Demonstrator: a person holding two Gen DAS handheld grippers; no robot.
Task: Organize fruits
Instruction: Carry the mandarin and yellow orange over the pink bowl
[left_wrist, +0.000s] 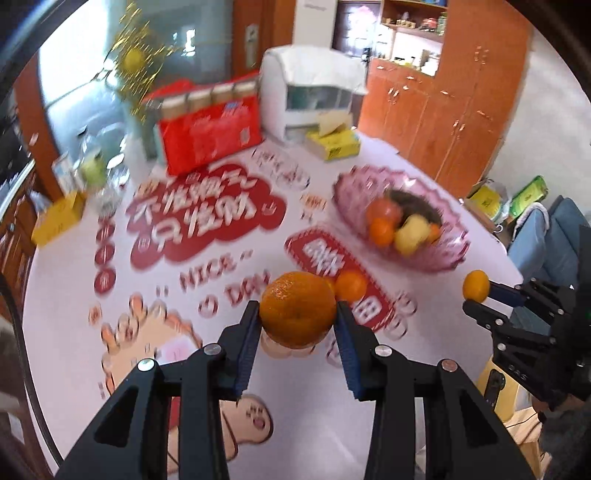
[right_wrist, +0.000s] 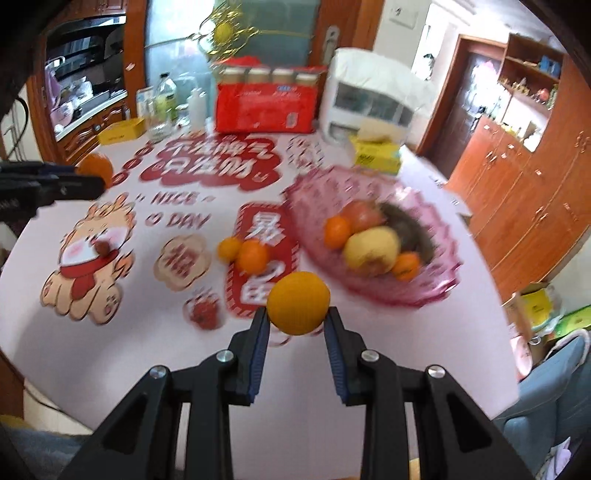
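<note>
My left gripper (left_wrist: 297, 314) is shut on a large orange (left_wrist: 297, 308), held above the table. In the right wrist view that same orange (right_wrist: 96, 168) shows at the far left with the left gripper (right_wrist: 79, 177) on it. My right gripper (right_wrist: 297, 314) is shut on a smaller yellow-orange fruit (right_wrist: 298, 302), also off the table; the left wrist view shows this fruit (left_wrist: 476, 285) at the right, in the right gripper (left_wrist: 476, 295). A pink glass bowl (right_wrist: 306, 195) holds several fruits. Two small oranges (right_wrist: 245, 253) lie on the tablecloth left of the bowl.
A red package (right_wrist: 264, 110), a white covered appliance (right_wrist: 369, 96), a yellow tissue box (right_wrist: 376, 155) and bottles (right_wrist: 166, 99) line the table's far side. Wooden cabinets (right_wrist: 517, 192) stand to the right. The printed tablecloth (right_wrist: 110, 350) covers the table.
</note>
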